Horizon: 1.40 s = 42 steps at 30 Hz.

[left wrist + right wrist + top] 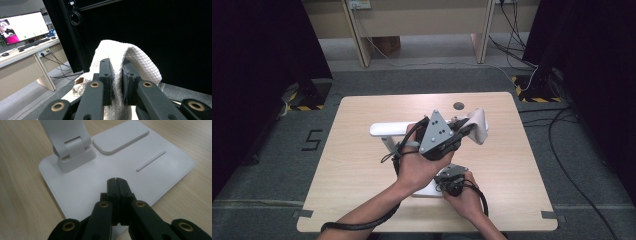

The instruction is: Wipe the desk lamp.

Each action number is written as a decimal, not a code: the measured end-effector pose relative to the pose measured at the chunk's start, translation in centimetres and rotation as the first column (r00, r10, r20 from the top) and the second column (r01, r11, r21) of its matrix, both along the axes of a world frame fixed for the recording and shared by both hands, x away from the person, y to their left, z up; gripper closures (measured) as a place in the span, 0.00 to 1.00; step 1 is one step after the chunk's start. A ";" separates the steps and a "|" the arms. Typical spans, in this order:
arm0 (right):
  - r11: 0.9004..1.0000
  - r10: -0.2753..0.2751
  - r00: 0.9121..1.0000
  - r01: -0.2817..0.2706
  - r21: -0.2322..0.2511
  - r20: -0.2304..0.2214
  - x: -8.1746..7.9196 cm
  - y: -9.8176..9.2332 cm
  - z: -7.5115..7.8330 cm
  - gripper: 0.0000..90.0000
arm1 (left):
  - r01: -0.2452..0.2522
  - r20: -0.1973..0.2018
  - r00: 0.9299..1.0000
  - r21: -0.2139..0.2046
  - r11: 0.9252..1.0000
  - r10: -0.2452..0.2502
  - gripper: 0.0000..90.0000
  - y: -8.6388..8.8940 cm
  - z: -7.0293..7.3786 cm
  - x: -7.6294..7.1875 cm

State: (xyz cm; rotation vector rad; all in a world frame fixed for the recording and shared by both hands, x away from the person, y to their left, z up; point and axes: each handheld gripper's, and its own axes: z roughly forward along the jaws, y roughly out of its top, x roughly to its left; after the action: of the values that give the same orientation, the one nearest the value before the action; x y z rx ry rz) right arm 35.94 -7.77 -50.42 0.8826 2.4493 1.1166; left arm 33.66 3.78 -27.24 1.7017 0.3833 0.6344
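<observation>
A white desk lamp stands on the wooden table (362,175): its flat base (426,190), a stem and a long head bar (386,129). My left gripper (463,131) hovers over the lamp's right end, shut on a white waffle-weave cloth (479,125). In the left gripper view the cloth (141,60) drapes over and between the jaws of the left gripper (117,72). My right gripper (448,180) is shut with nothing in it, its tips down at the lamp base (82,185) in front of the stem hinge (72,147); the right gripper (117,181) shows both jaws pressed together.
A ribbed pad (121,138) and a thin raised line (150,160) lie on the base. A dark round hole (459,106) marks the table's far side. Beyond stand light wooden desks (422,25), floor cables (562,125) and a lit monitor (23,26).
</observation>
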 end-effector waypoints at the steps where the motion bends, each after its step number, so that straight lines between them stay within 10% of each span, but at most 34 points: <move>1: 1.000 0.000 1.000 0.000 0.000 0.001 0.0 0.0 0.0 1.00 | 0.001 0.000 1.000 0.000 1.000 -0.001 0.90 0.0 0.0 0.0; 42: 1.000 0.001 1.000 -0.001 0.000 0.005 0.0 0.0 0.0 1.00 | 0.029 -0.003 1.000 0.016 0.999 -0.029 0.89 -2.5 0.2 0.4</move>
State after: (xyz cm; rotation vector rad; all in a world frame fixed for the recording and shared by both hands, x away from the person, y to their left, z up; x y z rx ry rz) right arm 35.94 -7.80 -50.45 0.8772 2.4460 1.1175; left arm 34.01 1.28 -27.07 1.7203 0.3559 0.6148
